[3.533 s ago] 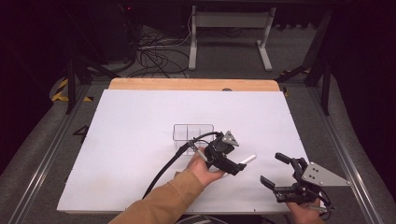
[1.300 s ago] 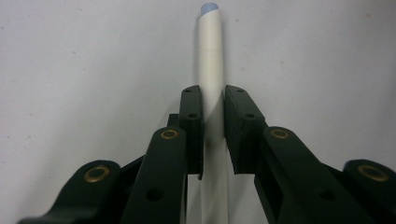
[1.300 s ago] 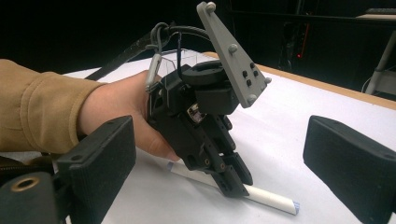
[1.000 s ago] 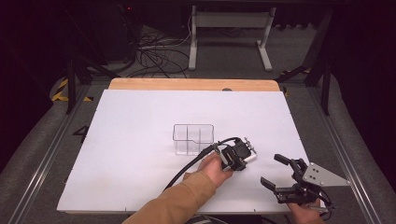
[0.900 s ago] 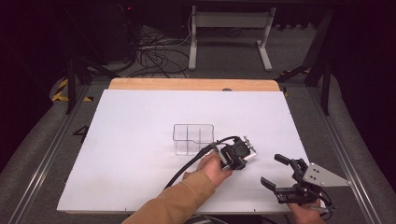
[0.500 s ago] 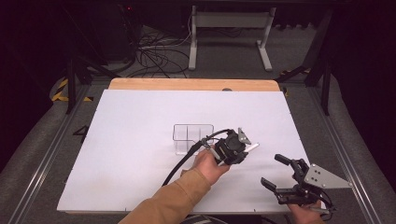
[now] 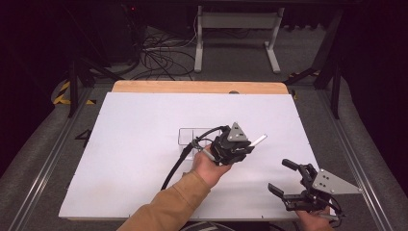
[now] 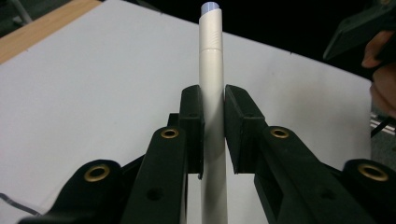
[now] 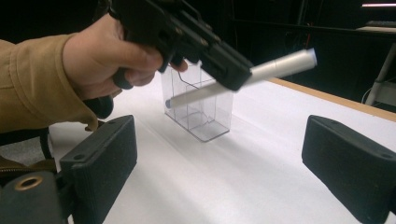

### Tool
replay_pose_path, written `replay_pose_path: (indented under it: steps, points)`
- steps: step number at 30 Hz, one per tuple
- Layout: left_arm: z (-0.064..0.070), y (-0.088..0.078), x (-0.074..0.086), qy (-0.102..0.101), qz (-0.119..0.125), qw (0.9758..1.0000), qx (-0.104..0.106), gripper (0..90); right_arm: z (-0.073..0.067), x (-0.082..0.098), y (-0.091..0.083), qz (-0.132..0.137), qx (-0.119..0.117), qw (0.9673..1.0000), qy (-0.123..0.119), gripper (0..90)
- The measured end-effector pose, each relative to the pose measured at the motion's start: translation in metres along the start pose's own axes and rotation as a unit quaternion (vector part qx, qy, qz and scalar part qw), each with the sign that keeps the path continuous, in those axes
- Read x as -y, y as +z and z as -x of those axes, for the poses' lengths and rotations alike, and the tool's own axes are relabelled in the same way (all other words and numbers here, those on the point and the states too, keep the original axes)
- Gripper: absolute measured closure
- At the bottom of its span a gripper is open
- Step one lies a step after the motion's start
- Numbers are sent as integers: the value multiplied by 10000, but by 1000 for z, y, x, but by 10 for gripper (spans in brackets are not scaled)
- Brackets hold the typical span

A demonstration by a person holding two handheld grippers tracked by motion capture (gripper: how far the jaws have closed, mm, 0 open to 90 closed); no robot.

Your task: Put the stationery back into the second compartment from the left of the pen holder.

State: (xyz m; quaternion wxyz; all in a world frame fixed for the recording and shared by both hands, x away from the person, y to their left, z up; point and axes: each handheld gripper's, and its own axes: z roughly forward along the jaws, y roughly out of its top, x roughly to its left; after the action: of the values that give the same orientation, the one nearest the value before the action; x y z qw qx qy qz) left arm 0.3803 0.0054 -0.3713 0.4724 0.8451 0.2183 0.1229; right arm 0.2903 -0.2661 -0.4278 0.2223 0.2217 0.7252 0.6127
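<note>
The work surface is a table (image 7: pixel 144 144) covered by a white sheet, with a strip of bare wooden top (image 7: pixel 192 87) exposed along its far edge. A clear plastic compartment box (image 7: pixel 188 137) stands directly on the white sheet near the centre of the table; in the right gripper view the same box (image 9: pixel 201 119) stands upright, with transparent walls and inner dividers. Relative to this box, the wooden strip lies well beyond it, and bare white sheet extends from it on every side to the table's edges.
</note>
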Motion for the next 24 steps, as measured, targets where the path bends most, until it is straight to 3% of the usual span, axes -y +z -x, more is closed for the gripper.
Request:
replay_pose_path:
  steps: [6, 12, 24]
  points:
    - [-9, -18, 1, -49, 501, 9987, 39, 786, 0, 1, 1, -2, -16, 10000, 4, 108]
    - [-15, -29, 2, -77, 812, 9967, -38, 786, 0, 1, 2, -31, -28, 10000, 15, 108]
    - [-27, -46, 4, -274, 1243, 9918, -111, 785, 0, 2, 3, -44, -33, 10000, 5, 107]
